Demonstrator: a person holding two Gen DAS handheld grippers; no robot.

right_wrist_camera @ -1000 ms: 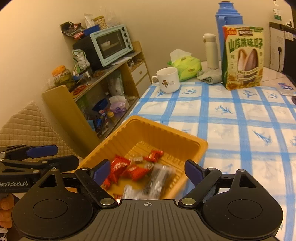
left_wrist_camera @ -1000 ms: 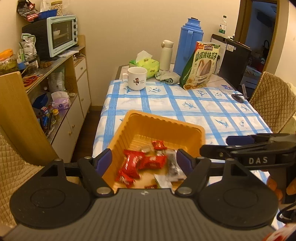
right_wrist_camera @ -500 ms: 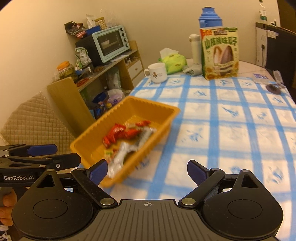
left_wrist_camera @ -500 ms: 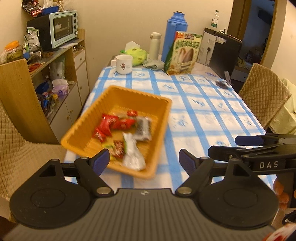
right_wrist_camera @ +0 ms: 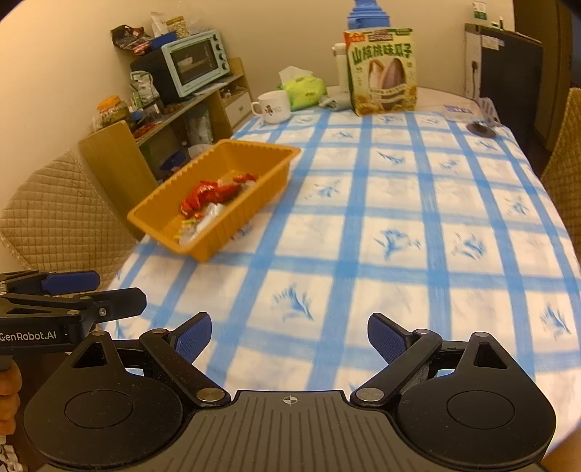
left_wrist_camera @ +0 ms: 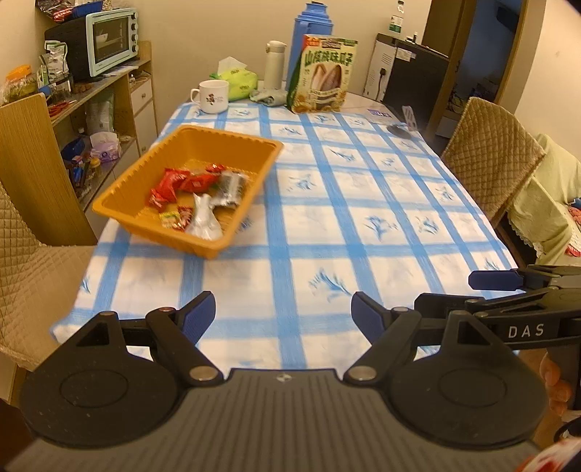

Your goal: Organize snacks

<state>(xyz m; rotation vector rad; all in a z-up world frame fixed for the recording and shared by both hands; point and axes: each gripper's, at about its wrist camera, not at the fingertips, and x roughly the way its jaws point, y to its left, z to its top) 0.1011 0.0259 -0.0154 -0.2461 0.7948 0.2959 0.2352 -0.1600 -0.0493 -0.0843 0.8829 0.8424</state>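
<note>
An orange plastic tray (left_wrist_camera: 145,170) sits on the left side of the blue-checked tablecloth; it also shows in the right wrist view (right_wrist_camera: 232,225). Inside lie red snack packets (left_wrist_camera: 174,183), a silver packet (left_wrist_camera: 203,221) and a dark foil packet (left_wrist_camera: 232,187); the red packets show in the right wrist view (right_wrist_camera: 207,196) too. My left gripper (left_wrist_camera: 281,314) is open and empty, over the table's near edge, well short of the tray. My right gripper (right_wrist_camera: 288,337) is open and empty, right of and behind the tray. A large sunflower-seed bag (left_wrist_camera: 325,74) stands upright at the far end.
At the far end stand a white mug (left_wrist_camera: 212,95), a green tissue pack (left_wrist_camera: 236,81), a white flask (left_wrist_camera: 274,63) and a blue thermos (left_wrist_camera: 312,32). A shelf unit with a toaster oven (left_wrist_camera: 105,40) is on the left. Quilted chairs (left_wrist_camera: 490,156) flank the table.
Both grippers have pulled back from the tray toward the table's near edge. The tray, close between the fingers a second ago, now lies far ahead on the left.
</note>
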